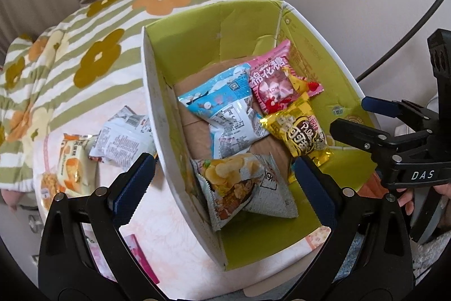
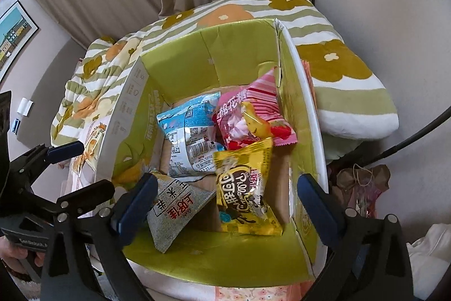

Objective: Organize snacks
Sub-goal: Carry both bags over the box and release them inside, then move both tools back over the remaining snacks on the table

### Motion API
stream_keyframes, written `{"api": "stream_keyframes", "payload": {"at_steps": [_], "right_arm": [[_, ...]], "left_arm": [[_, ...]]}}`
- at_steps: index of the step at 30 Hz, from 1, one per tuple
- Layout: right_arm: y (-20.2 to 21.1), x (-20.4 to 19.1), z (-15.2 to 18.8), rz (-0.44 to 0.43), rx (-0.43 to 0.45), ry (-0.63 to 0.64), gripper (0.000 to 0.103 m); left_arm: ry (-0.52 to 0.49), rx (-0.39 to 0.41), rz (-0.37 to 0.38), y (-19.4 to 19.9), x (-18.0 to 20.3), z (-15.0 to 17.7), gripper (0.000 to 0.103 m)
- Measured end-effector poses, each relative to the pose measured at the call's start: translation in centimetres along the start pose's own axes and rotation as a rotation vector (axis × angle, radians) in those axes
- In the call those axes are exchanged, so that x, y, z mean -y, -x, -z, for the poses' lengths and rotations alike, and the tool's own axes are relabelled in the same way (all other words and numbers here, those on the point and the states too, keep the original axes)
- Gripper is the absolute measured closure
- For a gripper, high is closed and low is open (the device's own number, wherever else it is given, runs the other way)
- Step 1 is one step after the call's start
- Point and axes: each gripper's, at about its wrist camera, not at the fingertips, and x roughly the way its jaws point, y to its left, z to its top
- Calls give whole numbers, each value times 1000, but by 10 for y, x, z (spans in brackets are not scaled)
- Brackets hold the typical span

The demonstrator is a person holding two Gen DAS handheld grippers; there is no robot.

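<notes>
Left tool [image 1: 222, 182] angled downward, jaws spread wide, right tool [image 2: 225, 205] likewise, both empty

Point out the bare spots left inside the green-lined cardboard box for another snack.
Inside the green-lined cardboard box, free patches are the near floor strip below the yellow foil packet and grey chip bag, and the far corner behind the blue-white packet. The right side is crowded: the pink marshmallow bag overlaps the yellow one.
</notes>
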Motion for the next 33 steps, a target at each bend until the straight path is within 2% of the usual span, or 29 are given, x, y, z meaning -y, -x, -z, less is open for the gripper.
{"api": "stream_keyframes", "payload": {"at_steps": [8, 15, 23, 30, 33], "right_arm": [[15, -3, 5, 12, 34, 11, 4], [36, -13, 6, 9, 76, 58, 4], [56, -43, 1, -65, 112, 171, 4], [57, -92, 7, -166, 143, 316, 1], [54, -115, 13, -237, 144, 342, 1]], "left_arm": [[26, 22, 4, 9, -2, 5, 4], [48, 68, -19, 33, -1, 9, 4], [125, 111, -92, 72, -14, 30, 4], [231, 104, -202, 105, -50, 75, 4], [275, 92, -247, 119, -71, 102, 4]]}}
